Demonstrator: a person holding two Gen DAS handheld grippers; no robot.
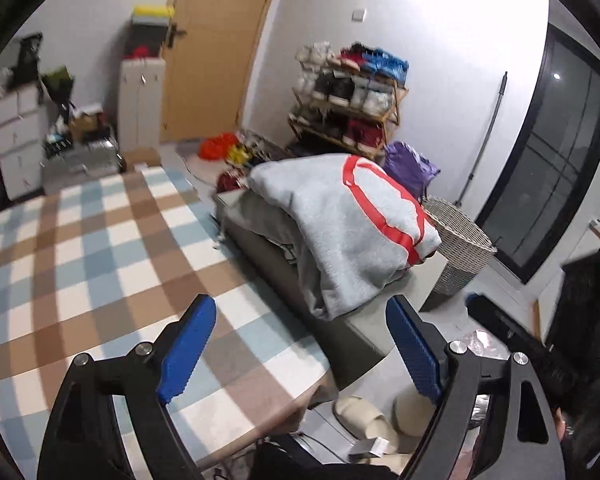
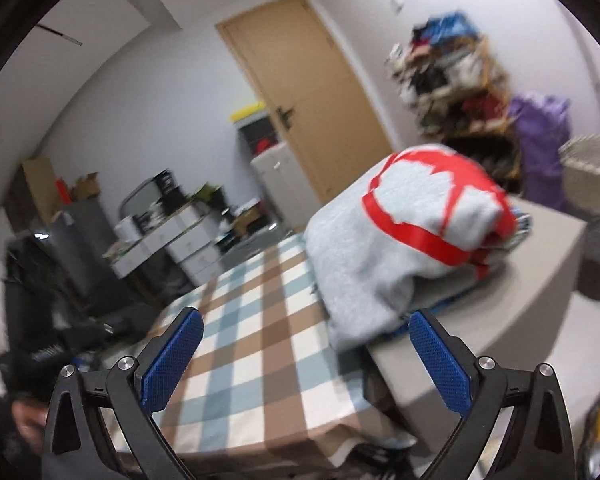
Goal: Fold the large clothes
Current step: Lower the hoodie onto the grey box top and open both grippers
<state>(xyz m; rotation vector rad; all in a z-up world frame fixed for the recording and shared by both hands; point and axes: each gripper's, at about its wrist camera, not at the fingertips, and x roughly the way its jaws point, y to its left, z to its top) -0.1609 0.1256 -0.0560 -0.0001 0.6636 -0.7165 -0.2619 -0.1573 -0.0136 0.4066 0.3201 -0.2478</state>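
Sweatshirt (image 1: 348,232) soft, bulky, limp, likely heavyish; take hem corners; left gripper (image 1: 300,344), right gripper (image 2: 306,354) both wide, empty

Left tongs (image 1: 300,344) spread wide, empty, right tongs (image 2: 306,356) likewise, both angled downward

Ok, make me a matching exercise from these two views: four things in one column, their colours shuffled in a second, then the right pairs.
Things:
1. folded sweatshirt
2. tablecloth
3. door
4. bag beside the shoe rack

Colours:
A. purple
B. tan wood
C. grey with a red print
D. blue, brown and white check

Pairs: 1-C, 2-D, 3-B, 4-A
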